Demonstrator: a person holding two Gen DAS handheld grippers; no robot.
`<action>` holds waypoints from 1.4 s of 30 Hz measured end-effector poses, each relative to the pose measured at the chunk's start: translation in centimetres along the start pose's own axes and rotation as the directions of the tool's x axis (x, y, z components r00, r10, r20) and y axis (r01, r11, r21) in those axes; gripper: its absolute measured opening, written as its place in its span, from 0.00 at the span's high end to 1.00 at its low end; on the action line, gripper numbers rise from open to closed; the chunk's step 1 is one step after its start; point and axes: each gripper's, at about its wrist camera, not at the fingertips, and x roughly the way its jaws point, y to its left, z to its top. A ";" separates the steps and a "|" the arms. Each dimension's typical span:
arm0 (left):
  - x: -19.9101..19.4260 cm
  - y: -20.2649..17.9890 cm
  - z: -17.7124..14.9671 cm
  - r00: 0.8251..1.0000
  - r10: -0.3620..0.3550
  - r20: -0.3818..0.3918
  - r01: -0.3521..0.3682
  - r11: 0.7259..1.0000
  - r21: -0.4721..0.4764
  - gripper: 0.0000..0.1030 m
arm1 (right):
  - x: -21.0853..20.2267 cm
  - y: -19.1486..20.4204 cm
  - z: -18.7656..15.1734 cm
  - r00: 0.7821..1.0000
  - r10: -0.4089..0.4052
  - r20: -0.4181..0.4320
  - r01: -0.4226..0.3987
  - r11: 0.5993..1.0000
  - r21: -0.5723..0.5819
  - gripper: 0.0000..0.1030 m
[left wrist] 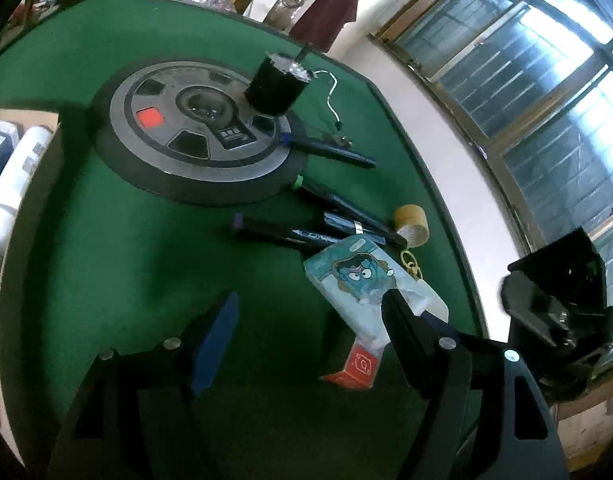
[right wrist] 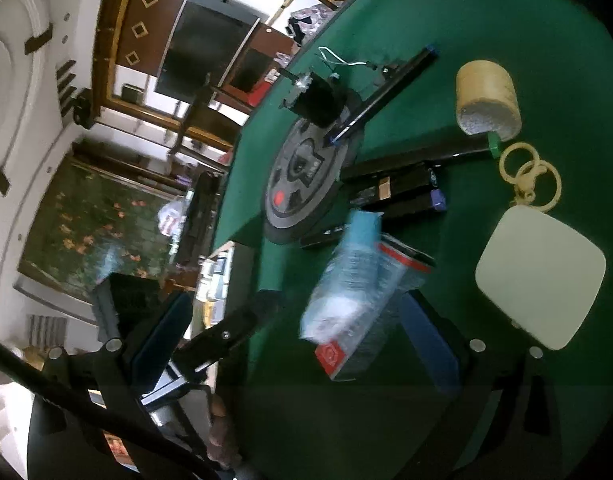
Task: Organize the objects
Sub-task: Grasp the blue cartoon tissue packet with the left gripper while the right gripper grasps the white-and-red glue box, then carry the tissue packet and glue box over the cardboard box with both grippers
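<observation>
My left jaws (left wrist: 306, 332) stand open, gripping nothing; my right jaws (right wrist: 298, 320) likewise. The tissue pack (left wrist: 370, 280) lies on the red-ended box (left wrist: 356, 368) on the green desk (left wrist: 106, 240). Recommend centring before closing.

A left claw finger (left wrist: 402, 320) covers the lower corner of the cartoon-printed tissue pack (left wrist: 358, 276), which in turn overlaps the red box (left wrist: 356, 366). In the right wrist view, that tissue pack (right wrist: 346, 280) is motion-blurred, its print unreadable. The marker (left wrist: 282, 234) labels are too small to read.
</observation>
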 end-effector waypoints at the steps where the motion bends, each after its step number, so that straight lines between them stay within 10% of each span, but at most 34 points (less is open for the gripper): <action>1: -0.3 0.1 0.0 1.000 0.009 0.011 -0.009 1.000 -0.002 0.34 | -0.1 0.0 0.1 1.000 0.020 0.006 -0.020 1.000 0.002 0.00; 18: -2.2 4.3 -0.8 0.994 0.109 0.019 -0.106 0.986 -0.128 0.31 | 5.6 3.8 0.8 0.986 0.094 -0.135 -0.103 0.993 -0.062 0.00; 28: -0.4 0.4 -0.1 0.977 0.209 0.034 -0.210 0.977 0.021 0.31 | 0.8 1.1 0.3 1.000 -0.020 0.004 0.020 1.000 -0.021 0.00; 42: 4.3 -3.2 -0.8 0.914 0.404 0.032 -0.398 0.878 0.265 0.25 | 0.0 -0.3 0.3 0.999 -0.026 0.033 0.025 1.000 0.016 0.00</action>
